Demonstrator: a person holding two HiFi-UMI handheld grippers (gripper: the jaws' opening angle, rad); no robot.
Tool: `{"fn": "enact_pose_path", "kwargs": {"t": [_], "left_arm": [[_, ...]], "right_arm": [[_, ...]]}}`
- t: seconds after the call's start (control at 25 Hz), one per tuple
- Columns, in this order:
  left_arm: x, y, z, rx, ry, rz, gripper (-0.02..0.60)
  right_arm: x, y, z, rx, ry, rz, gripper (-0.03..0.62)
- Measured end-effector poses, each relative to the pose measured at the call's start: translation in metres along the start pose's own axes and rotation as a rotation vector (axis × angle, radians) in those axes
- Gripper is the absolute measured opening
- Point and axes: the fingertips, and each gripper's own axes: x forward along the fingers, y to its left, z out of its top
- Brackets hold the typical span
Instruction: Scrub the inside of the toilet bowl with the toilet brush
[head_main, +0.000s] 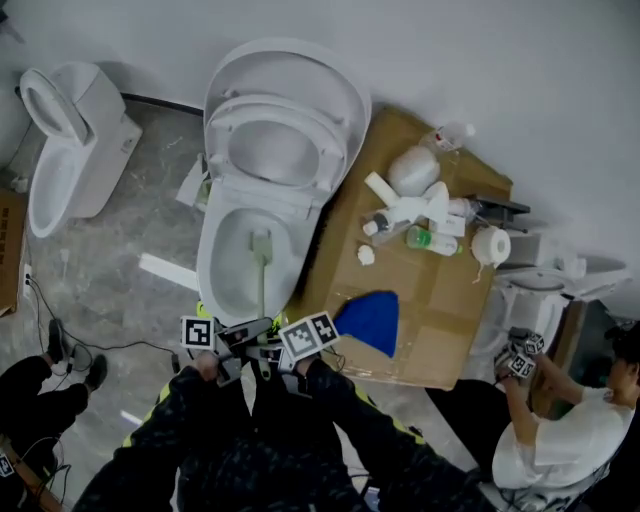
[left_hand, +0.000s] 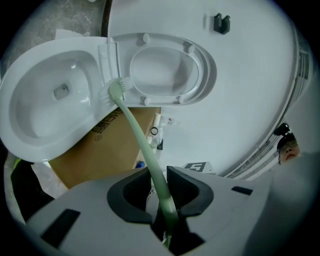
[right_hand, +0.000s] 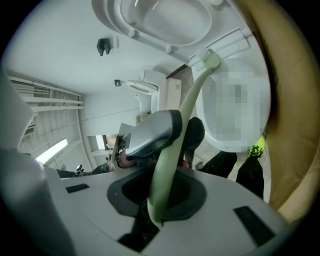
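The white toilet stands in the middle with lid and seat raised. A pale green toilet brush reaches into the bowl, its head against the back wall under the hinge. In the left gripper view the brush head lies at the bowl's rim. My left gripper is shut on the brush handle. My right gripper sits just behind it, also shut on the handle. The brush head shows at the bowl's edge in the right gripper view.
A flat cardboard sheet lies right of the toilet with bottles, a paper roll and a blue cloth. A second toilet stands at left, another at right. One person sits at bottom right, another's legs at left.
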Motion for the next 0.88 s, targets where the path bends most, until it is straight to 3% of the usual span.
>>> {"fn": "enact_pose_path", "kwargs": {"t": [0.32,0.88], "left_arm": [[0.006,0.077,0.042,-0.043,-0.003,-0.047,0.098],[0.041,0.137,0.085,-0.106,-0.069,-0.194,0.098]], "right_arm": [[0.023,-0.075,0.036,0.043,0.012,-0.095,0.052],[0.017,-0.155,0.076,0.071,0.064,-0.249,0.049]]}}
